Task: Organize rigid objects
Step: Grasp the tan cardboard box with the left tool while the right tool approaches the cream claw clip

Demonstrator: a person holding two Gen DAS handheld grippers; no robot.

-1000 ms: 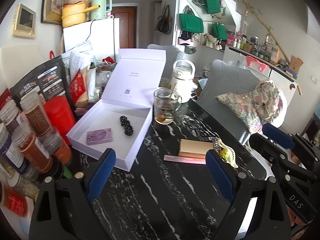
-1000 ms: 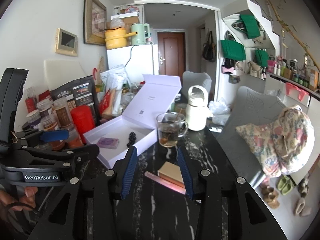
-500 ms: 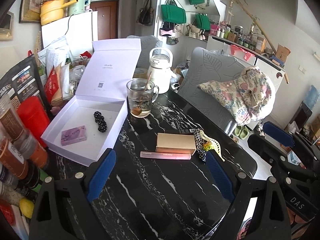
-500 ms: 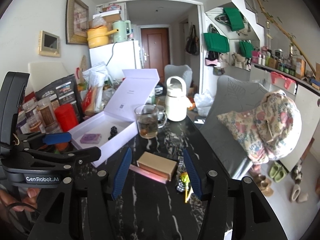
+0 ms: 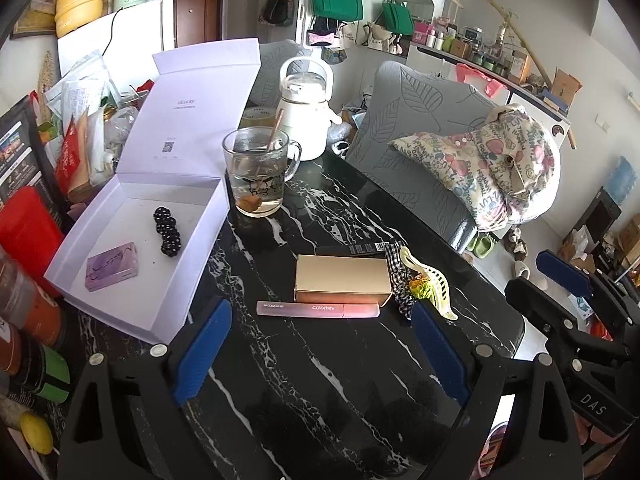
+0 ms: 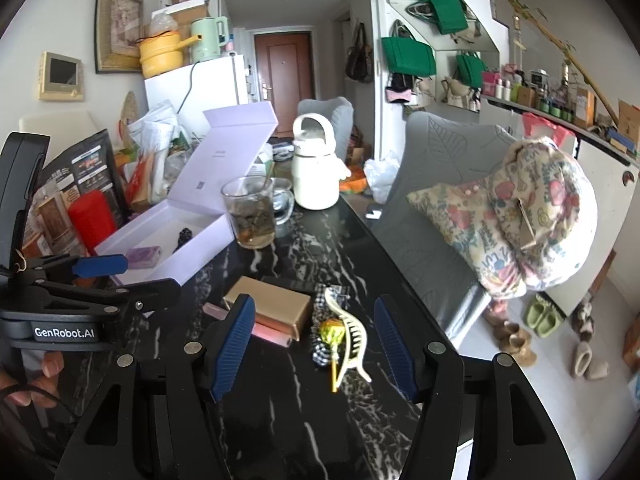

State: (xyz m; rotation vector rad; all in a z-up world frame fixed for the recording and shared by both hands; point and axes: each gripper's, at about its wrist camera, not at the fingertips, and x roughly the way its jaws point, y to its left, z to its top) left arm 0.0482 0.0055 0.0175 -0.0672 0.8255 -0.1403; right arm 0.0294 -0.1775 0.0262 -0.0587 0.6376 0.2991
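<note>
An open white box (image 5: 104, 236) (image 6: 200, 250) lies on the black marble table (image 5: 320, 380) and holds a purple card box (image 5: 113, 272) and a black beaded piece (image 5: 168, 231). On the table lie a gold box (image 5: 342, 278) (image 6: 276, 304), a pink tube (image 5: 320, 309) (image 6: 270, 334), a cream hair claw (image 5: 430, 280) (image 6: 352, 340), a checked hair tie (image 5: 400, 280) and a lollipop (image 6: 333, 336). My left gripper (image 5: 320, 344) is open and empty, just short of the pink tube. My right gripper (image 6: 316, 344) is open and empty around the claw and lollipop.
A glass mug (image 5: 260, 172) with a stirrer and a white kettle (image 5: 306, 108) stand behind the box. Jars and a red canister (image 5: 24, 236) crowd the left edge. A grey chair (image 5: 420, 160) with a patterned cushion stands at the table's right edge.
Both grippers have swung right and drawn back from the white box toward the gold box, tube and claw. The right gripper's jaws have opened wider.
</note>
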